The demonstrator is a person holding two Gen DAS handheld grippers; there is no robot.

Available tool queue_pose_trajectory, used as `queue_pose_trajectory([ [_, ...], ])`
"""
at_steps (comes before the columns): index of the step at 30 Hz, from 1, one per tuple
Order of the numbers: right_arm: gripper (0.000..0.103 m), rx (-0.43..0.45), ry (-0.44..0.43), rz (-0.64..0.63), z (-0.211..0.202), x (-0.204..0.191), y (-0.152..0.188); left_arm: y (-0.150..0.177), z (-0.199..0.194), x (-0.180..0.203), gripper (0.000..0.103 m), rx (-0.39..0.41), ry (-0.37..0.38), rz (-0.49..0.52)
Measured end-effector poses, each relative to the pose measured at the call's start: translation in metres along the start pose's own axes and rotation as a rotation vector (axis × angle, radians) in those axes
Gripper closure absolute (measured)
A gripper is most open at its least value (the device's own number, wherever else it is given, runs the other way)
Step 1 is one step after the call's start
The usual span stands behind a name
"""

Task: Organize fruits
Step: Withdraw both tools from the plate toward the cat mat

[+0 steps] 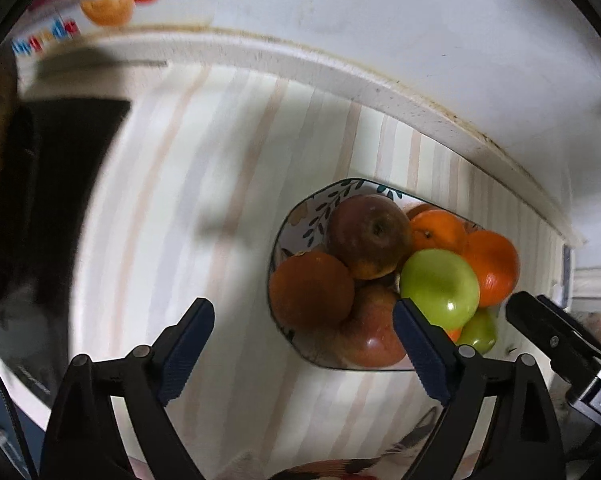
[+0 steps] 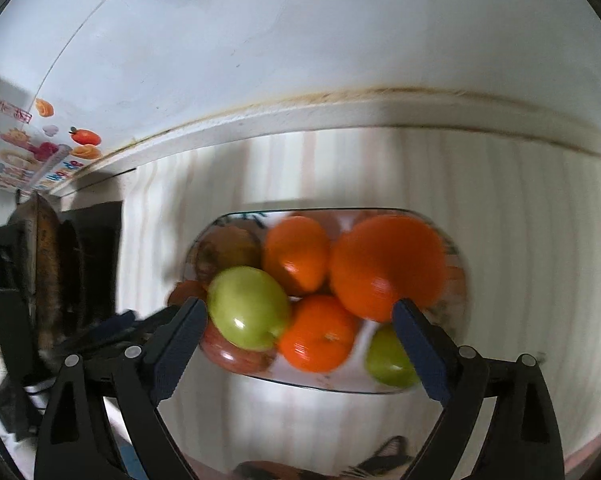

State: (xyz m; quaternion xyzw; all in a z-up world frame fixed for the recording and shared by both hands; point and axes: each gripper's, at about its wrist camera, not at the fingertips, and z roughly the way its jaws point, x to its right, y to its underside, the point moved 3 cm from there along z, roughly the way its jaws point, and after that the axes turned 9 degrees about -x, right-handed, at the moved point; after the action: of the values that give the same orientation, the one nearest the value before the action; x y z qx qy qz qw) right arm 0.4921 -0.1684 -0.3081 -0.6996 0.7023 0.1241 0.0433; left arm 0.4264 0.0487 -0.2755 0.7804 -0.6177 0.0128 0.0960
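Heaped in a leaf-patterned bowl (image 1: pixel 300 216), the fruit waits on a striped tablecloth (image 1: pixel 204 168) close to the table's far edge, just short of the white ledge (image 1: pixel 340 76) along the wall: red apples, several oranges and two green apples piled against one another. The top green apple (image 2: pixel 248 314) sits at the near left of the heap in the right wrist view, touching the small orange (image 2: pixel 318 334) beside it and lying on a red apple (image 2: pixel 236 354); the big orange (image 2: pixel 386 266) crowns the far right. Neither pair of tongs has hold of anything. The right gripper (image 2: pixel 298 344) stands wide open directly before the bowl, its left pad brushing past the green apple and its right pad crossing the big orange's lower edge, whether touching cannot be told. The left gripper (image 1: pixel 304 346), equally agape, hangs off the bowl's left side with a dark orange (image 1: pixel 310 294) and a red apple (image 1: pixel 366 332) between its pads. Judged from here, the first pick is about to begin, and it would go best by taking a topmost fruit, centring it between the pads, closing gently on its widest part and lifting straight up so the neighbours do not roll. Blur in both views suggests motion.
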Motion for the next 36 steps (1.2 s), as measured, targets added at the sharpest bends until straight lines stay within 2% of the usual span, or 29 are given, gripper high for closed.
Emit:
queue_pose_trajectory([
  [6, 0.005, 0.058, 0.080, 0.005, -0.019, 0.015, 0.038, 0.031, -0.029, 0.011, 0.012, 0.090, -0.080, 0.053],
  [13, 0.005, 0.118, 0.132, -0.009, -0.045, 0.021, 0.084, 0.071, -0.056, 0.024, 0.012, 0.172, -0.099, 0.087],
  [23, 0.005, 0.270, 0.144, -0.033, -0.115, 0.018, 0.152, 0.134, -0.115, 0.047, 0.012, 0.326, -0.115, 0.159],
  [36, 0.005, 0.409, 0.131, -0.048, -0.192, 0.006, 0.222, 0.200, -0.165, 0.055, 0.012, 0.430, -0.101, 0.225],
])
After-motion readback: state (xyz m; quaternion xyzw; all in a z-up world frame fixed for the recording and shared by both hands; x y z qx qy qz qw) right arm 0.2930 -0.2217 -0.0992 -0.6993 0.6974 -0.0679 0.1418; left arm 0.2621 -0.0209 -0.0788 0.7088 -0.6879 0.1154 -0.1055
